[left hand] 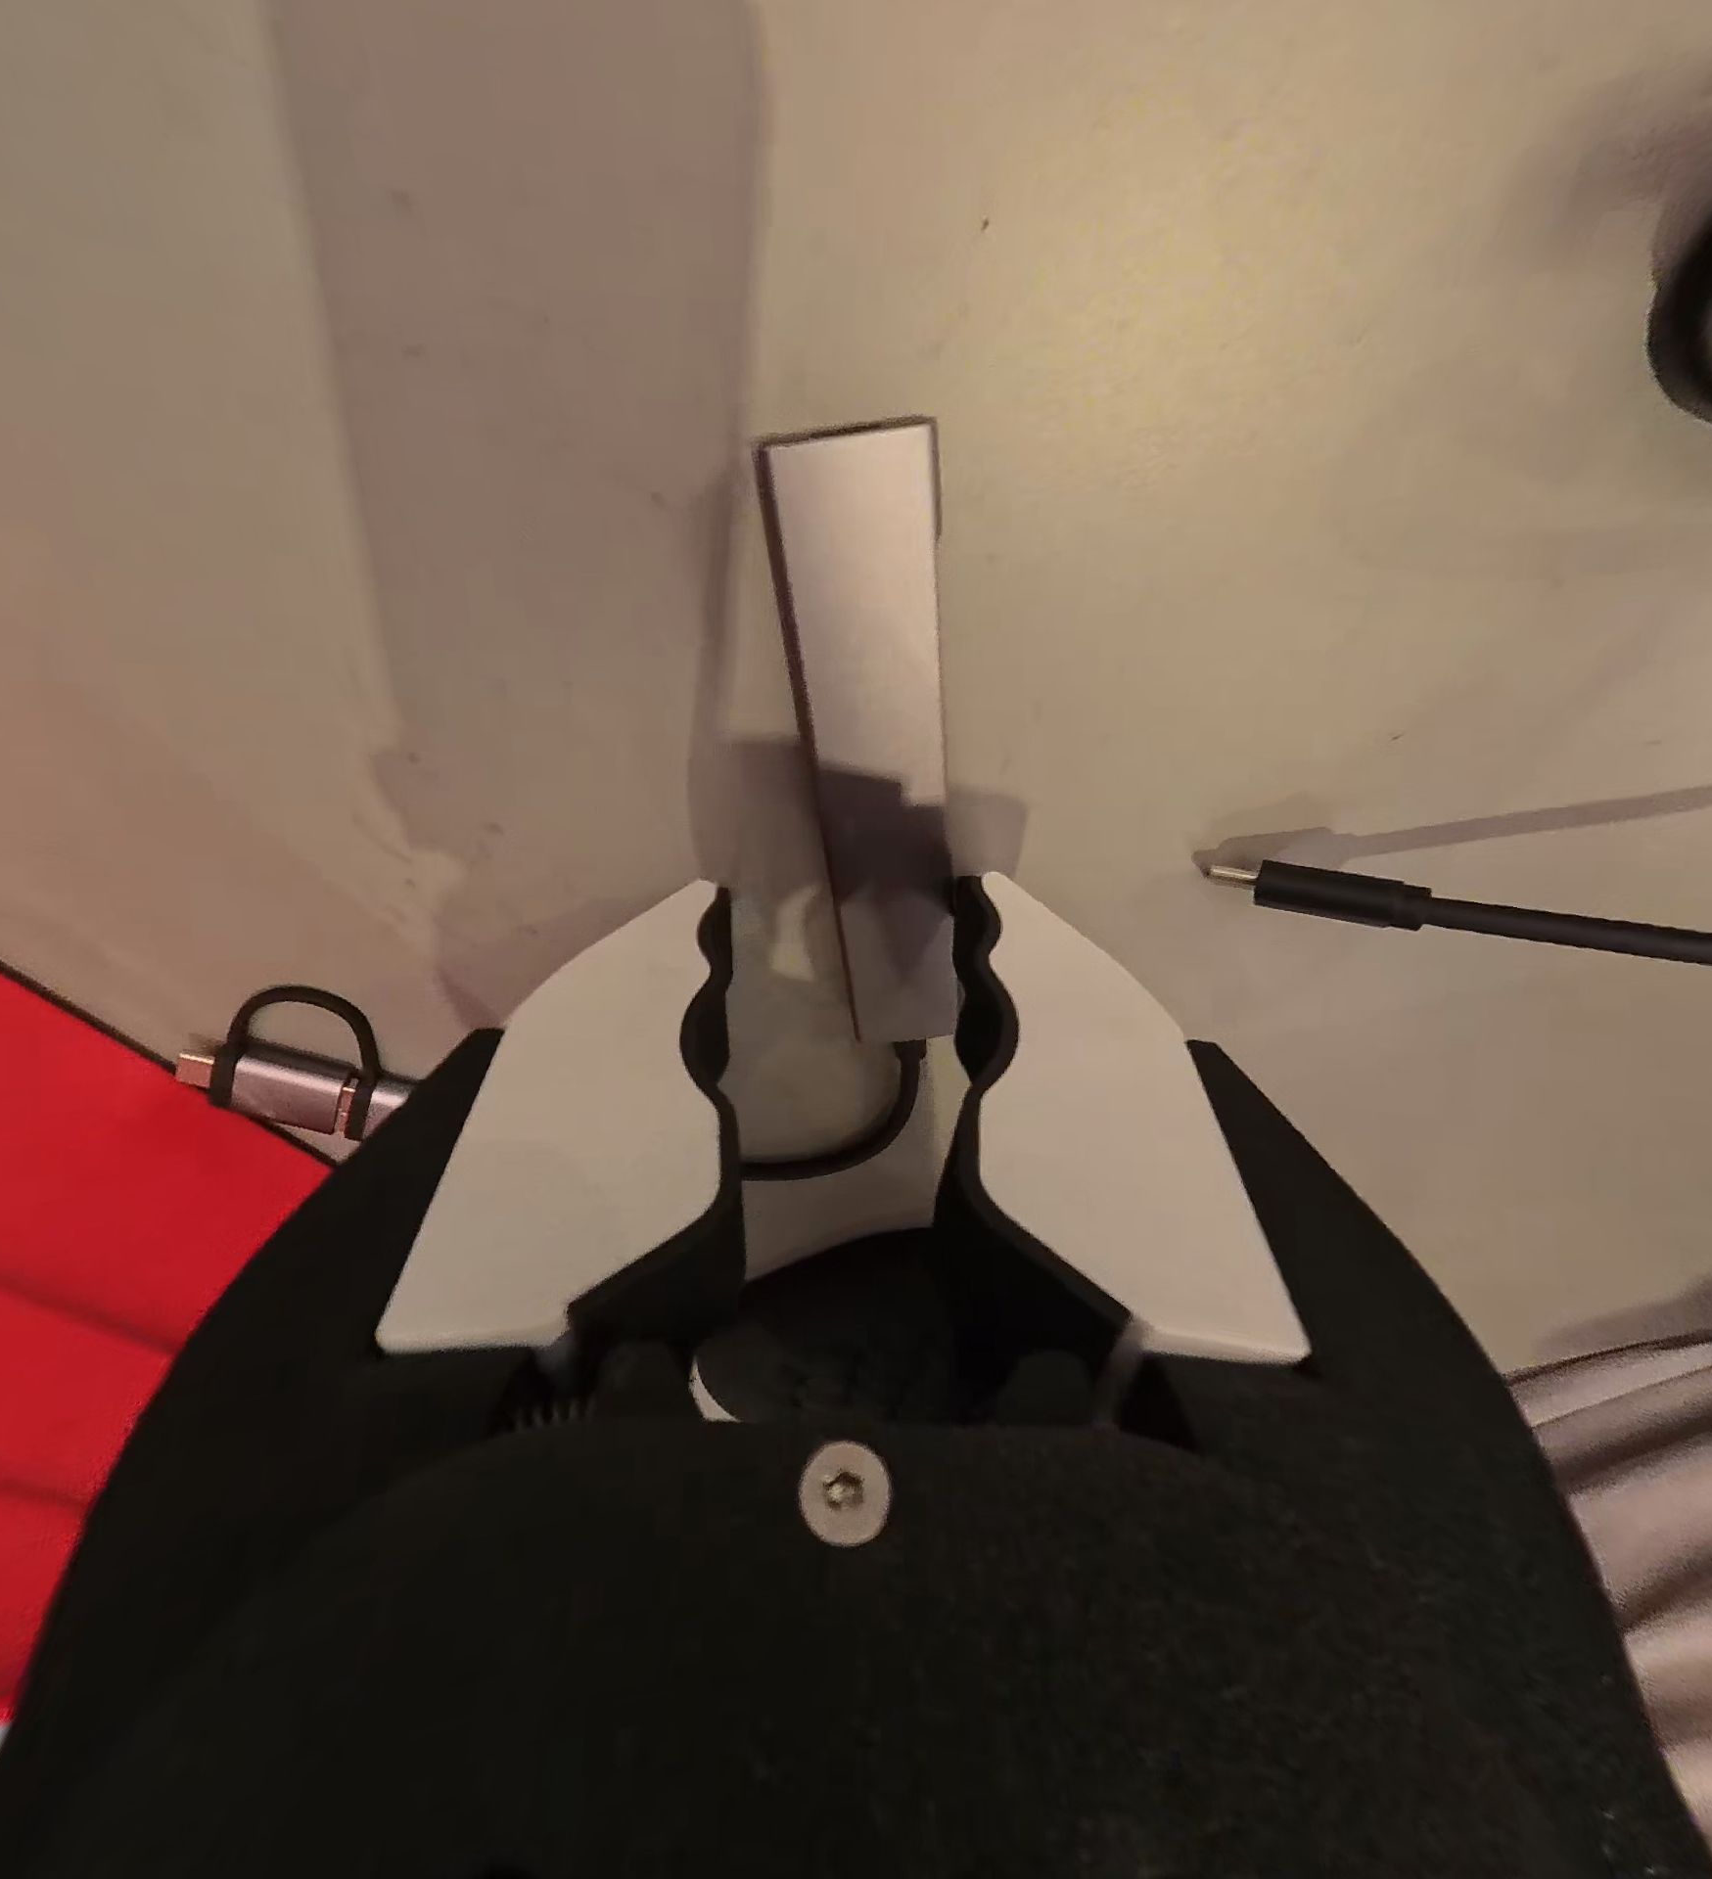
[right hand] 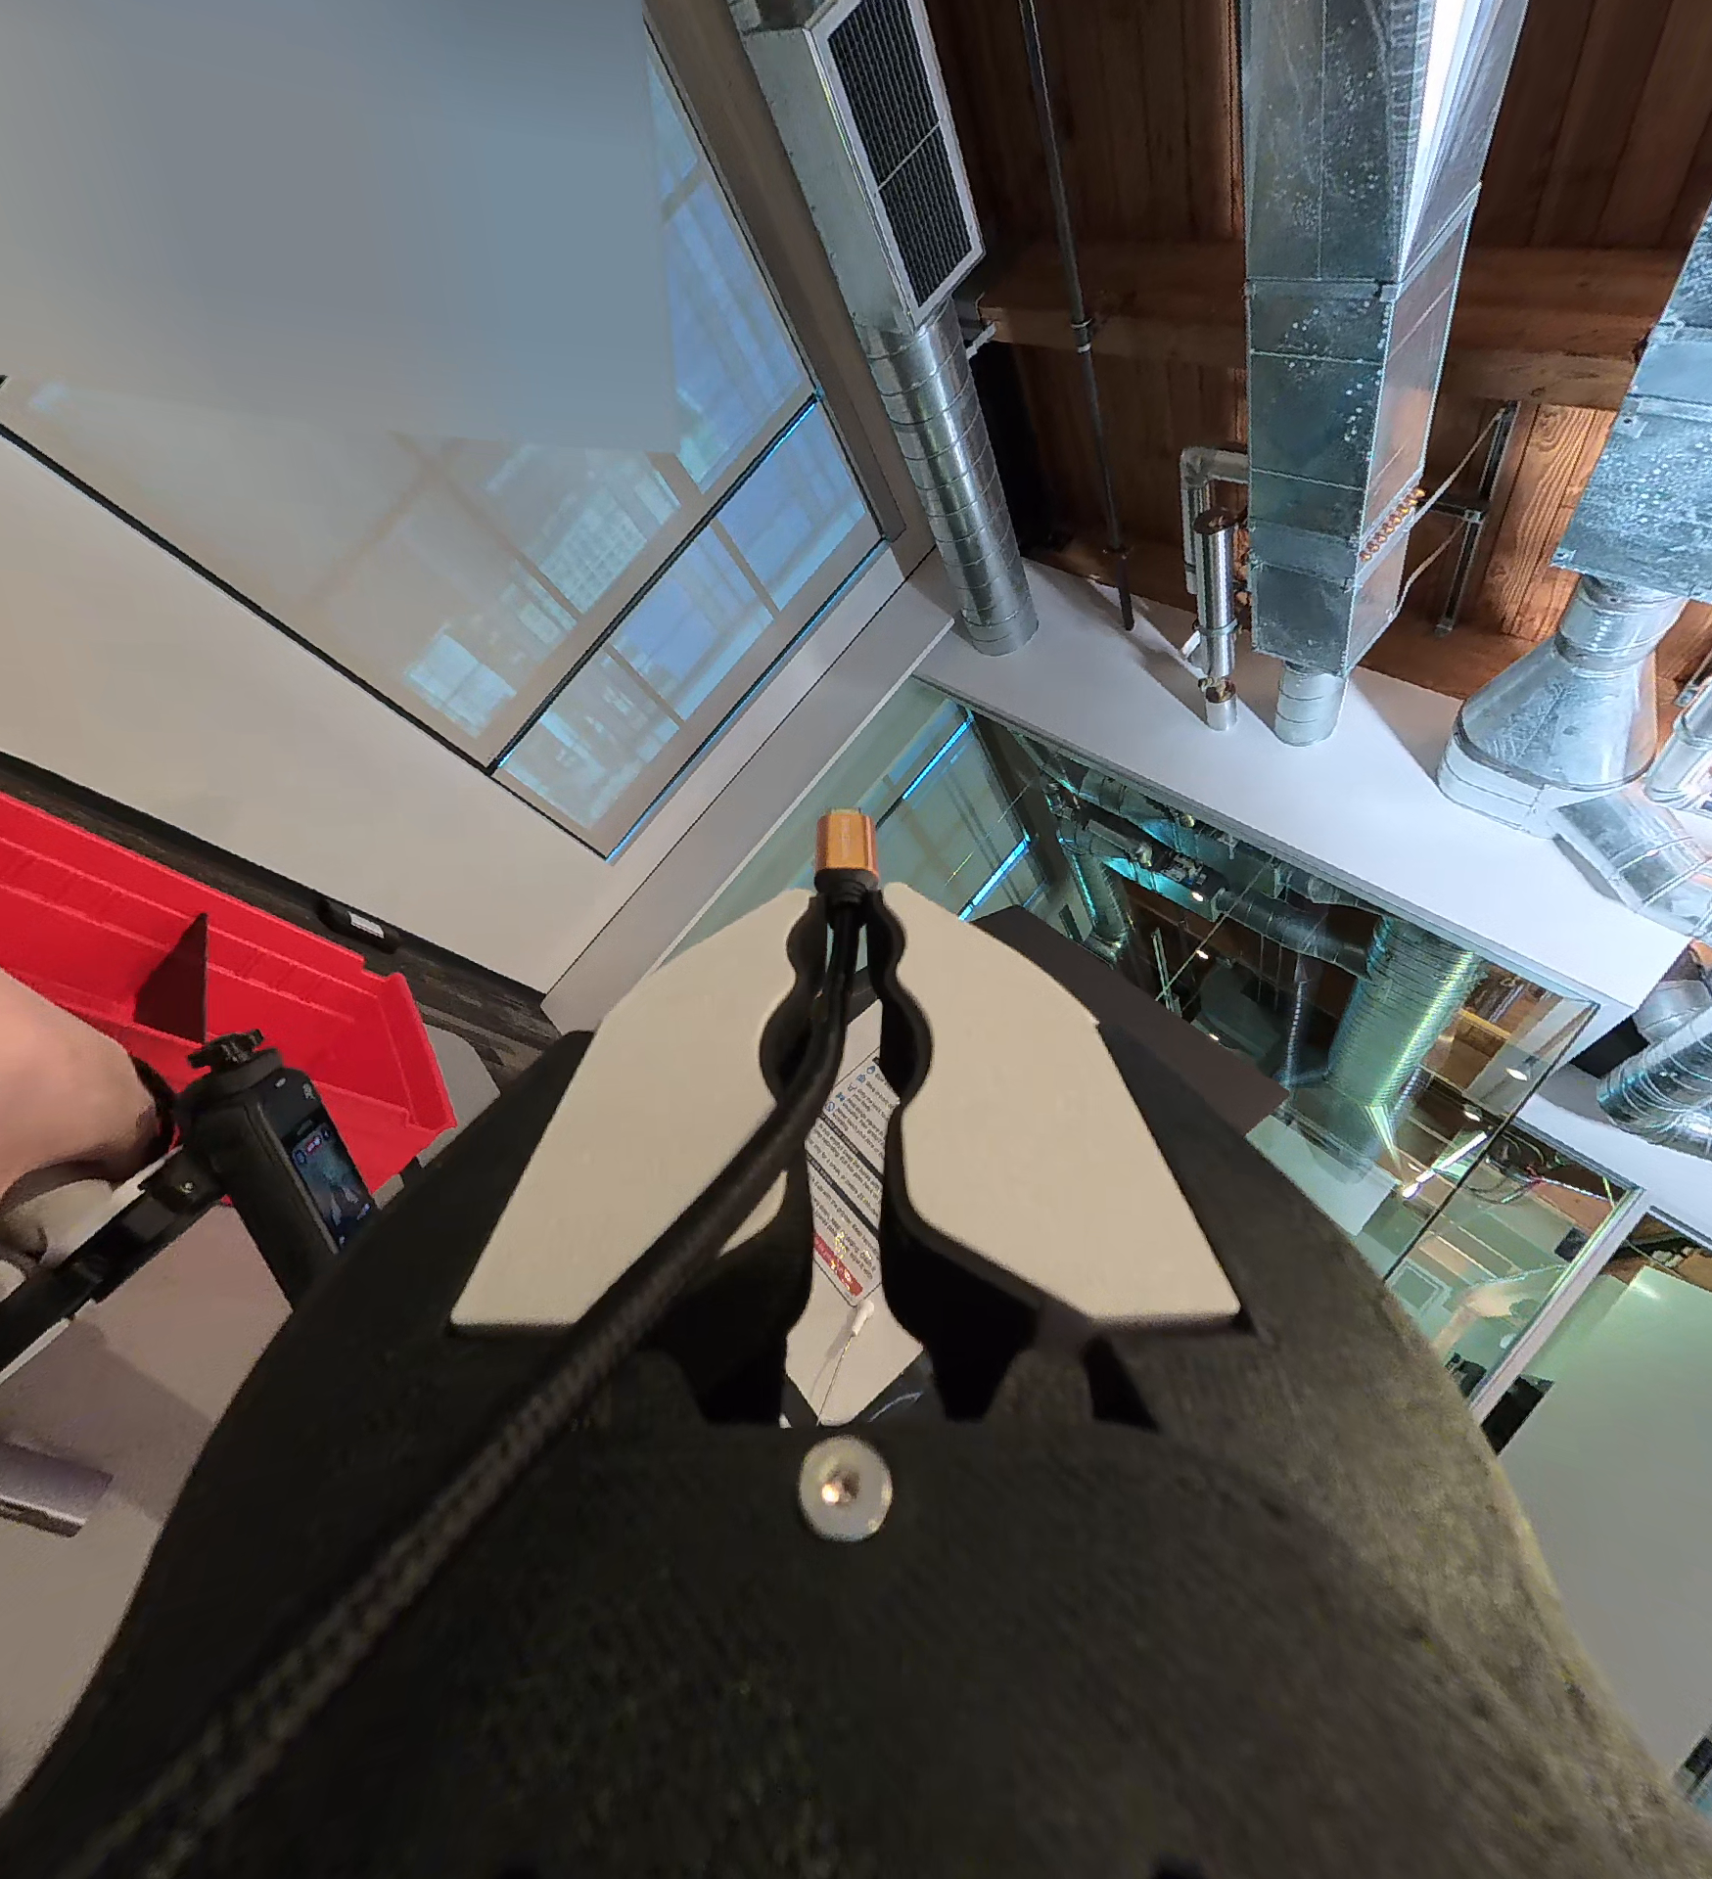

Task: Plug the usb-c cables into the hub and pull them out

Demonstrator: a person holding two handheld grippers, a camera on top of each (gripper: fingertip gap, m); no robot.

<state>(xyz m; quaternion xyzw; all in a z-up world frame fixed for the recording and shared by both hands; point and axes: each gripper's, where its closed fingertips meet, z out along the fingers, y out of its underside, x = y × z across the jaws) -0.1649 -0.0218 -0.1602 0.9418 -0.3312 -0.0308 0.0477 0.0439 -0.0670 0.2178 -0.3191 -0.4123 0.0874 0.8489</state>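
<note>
The left gripper [left hand: 841,956] clamps the grey hub [left hand: 862,651], steadying it. The right gripper [right hand: 846,915] pinches the orange-tipped cable [right hand: 841,839] just behind its plug, tip raised, likely for insertion.

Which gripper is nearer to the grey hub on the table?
Left. The left gripper has the hub between its jaws on the table. The right gripper points toward the ceiling, holding a cable.

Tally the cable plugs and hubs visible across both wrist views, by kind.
Flat grey metal hub: 1
Black USB-C plug lying on the table: 1
Orange-collared braided cable plug: 1
Grey dual-head adapter plug with black loop: 1
Total: 4
</note>
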